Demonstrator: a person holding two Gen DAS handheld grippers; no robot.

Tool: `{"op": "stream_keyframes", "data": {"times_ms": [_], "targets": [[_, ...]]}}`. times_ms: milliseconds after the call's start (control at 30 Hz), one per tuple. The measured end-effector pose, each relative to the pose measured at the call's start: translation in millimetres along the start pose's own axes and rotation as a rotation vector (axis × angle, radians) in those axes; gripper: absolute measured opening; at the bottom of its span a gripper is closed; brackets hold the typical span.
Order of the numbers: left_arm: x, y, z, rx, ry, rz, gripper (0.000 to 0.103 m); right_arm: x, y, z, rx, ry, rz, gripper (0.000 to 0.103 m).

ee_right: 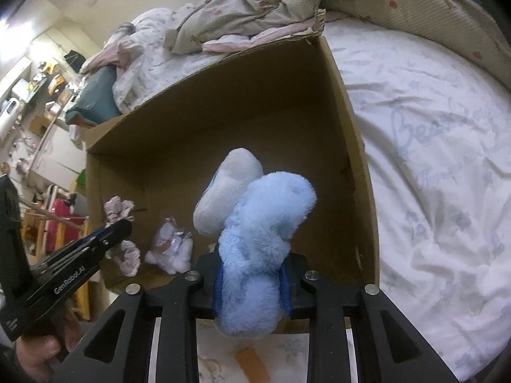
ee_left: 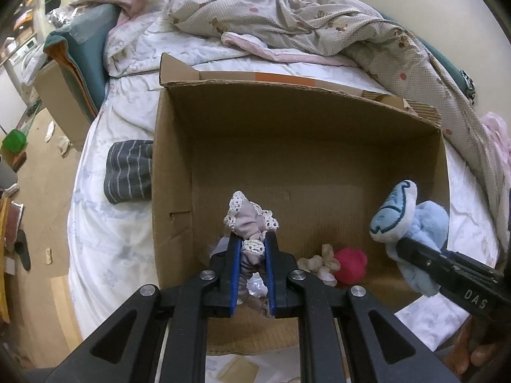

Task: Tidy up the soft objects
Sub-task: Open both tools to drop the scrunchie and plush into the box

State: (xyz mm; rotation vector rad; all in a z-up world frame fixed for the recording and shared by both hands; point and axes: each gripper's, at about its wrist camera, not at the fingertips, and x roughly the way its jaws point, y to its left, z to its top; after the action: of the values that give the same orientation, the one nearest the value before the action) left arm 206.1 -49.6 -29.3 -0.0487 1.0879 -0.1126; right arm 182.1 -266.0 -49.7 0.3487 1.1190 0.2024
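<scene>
The left gripper [ee_left: 250, 245] was clamped on a lace-trimmed grey scrunchie [ee_left: 250, 220], whose frilled top stood up past the blue-padded fingertips [ee_left: 234, 255] while the rest hung down between them. Directly ahead of and below that gripper lay the open cardboard box [ee_left: 172, 166], resting on the white bedsheet [ee_left: 105, 233]. Just to the gripper's right, on the box floor, sat a beige fabric flower [ee_left: 319, 263] touching a red plush piece [ee_left: 351, 263].

The right gripper [ee_right: 252, 284] was closed around a fluffy blue plush toy [ee_right: 265, 233], whose pale head [ee_right: 230, 188] rose ahead of the fingers over the box's interior. To the lower left of that gripper, a small white fluffy item [ee_right: 171, 252] lay on the box floor. Outside the box, left of the left gripper, a striped dark grey cloth [ee_left: 129, 170] lay against the box wall. A crumpled patterned quilt [ee_left: 287, 19] was heaped beyond the box's far side.
</scene>
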Motion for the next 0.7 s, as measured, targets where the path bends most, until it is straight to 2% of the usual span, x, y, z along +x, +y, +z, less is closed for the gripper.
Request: {"op": "stream_keyframes", "data": {"times_ms": [200, 267, 300, 333, 367, 433, 467, 533, 600, 667, 700], "targets": [[2.8, -1.1, -2.0, 0.016, 0.007, 0.009, 0.013, 2.1, 10.1, 2.3, -0.042, -0.002, -0.005, 0.029], [2.6, -1.3, -1.5, 0.013, 0.006, 0.007, 0.015, 1.4, 7.1, 2.7, -0.034, -0.006, -0.003, 0.035], [2.5, -1.5, -1.2, 0.012, 0.006, 0.005, 0.015, 0.7, 5.9, 2.6, -0.028, -0.01, -0.002, 0.045], [2.6, -1.7, -0.9, 0.012, 0.007, 0.001, 0.016, -0.2, 5.0, 3.2, -0.02, -0.016, 0.0, 0.06], [2.7, -1.9, -0.8, 0.011, 0.009, -0.006, 0.016, -1.8, 4.2, 3.5, -0.012, -0.027, 0.0, 0.064], [2.5, -2.1, -0.9, 0.009, 0.012, -0.015, 0.019, -5.5, 3.3, 4.5, -0.008, -0.043, 0.005, 0.065], [2.0, -2.3, -1.2, 0.01, 0.011, -0.015, 0.022, -6.3, 3.0, 5.4, -0.006, -0.046, 0.012, 0.066], [1.2, -2.8, -0.7, 0.013, 0.009, -0.01, 0.034, -9.1, 0.6, 6.1, 0.008, -0.061, 0.015, 0.075], [-2.1, -2.6, -0.2, 0.008, -0.007, -0.011, 0.057, -14.9, -0.5, 7.1, 0.019, -0.084, 0.023, 0.078], [-8.2, -2.7, 1.3, 0.006, -0.041, -0.008, 0.059, -21.6, 1.8, 7.9, 0.01, -0.12, 0.023, 0.086], [-9.7, -2.8, 2.3, 0.008, -0.049, -0.002, 0.061, -24.9, 3.3, 8.1, 0.003, -0.14, 0.021, 0.099]]}}
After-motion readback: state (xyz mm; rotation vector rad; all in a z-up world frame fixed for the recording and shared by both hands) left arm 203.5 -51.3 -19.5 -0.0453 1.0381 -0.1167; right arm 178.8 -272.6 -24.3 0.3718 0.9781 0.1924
